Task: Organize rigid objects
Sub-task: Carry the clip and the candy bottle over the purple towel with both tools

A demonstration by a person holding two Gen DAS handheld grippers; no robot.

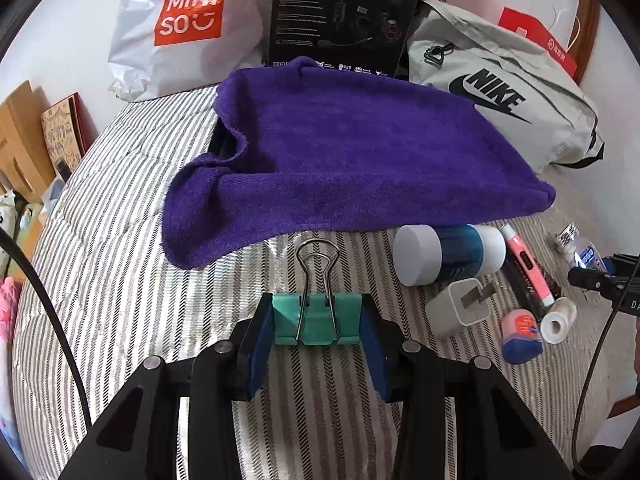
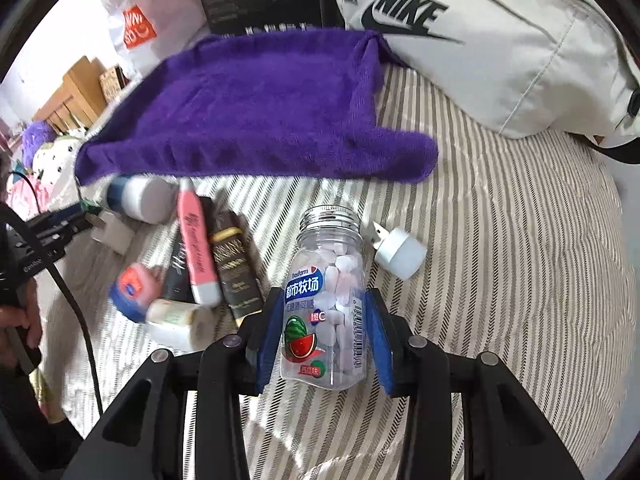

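My left gripper (image 1: 318, 322) is shut on a green binder clip (image 1: 318, 320) and holds it over the striped bedding in front of a purple towel (image 1: 352, 156). My right gripper (image 2: 324, 328) is shut on a clear candy bottle (image 2: 326, 308) with a silver cap and white tablets. A purple towel (image 2: 256, 108) lies beyond it. A pile of small objects lies between the grippers: a blue-and-white bottle (image 1: 448, 252), a white charger (image 1: 460, 308), a pink pen (image 2: 196, 248), a dark box (image 2: 236, 268), a tape roll (image 2: 176, 320).
A white plug night light (image 2: 400, 252) lies right of the candy bottle. A grey Nike bag (image 1: 500, 96), a black headset box (image 1: 344, 16) and a Miniso bag (image 1: 184, 28) stand behind the towel. The striped bedding (image 1: 120, 240) spreads to the left.
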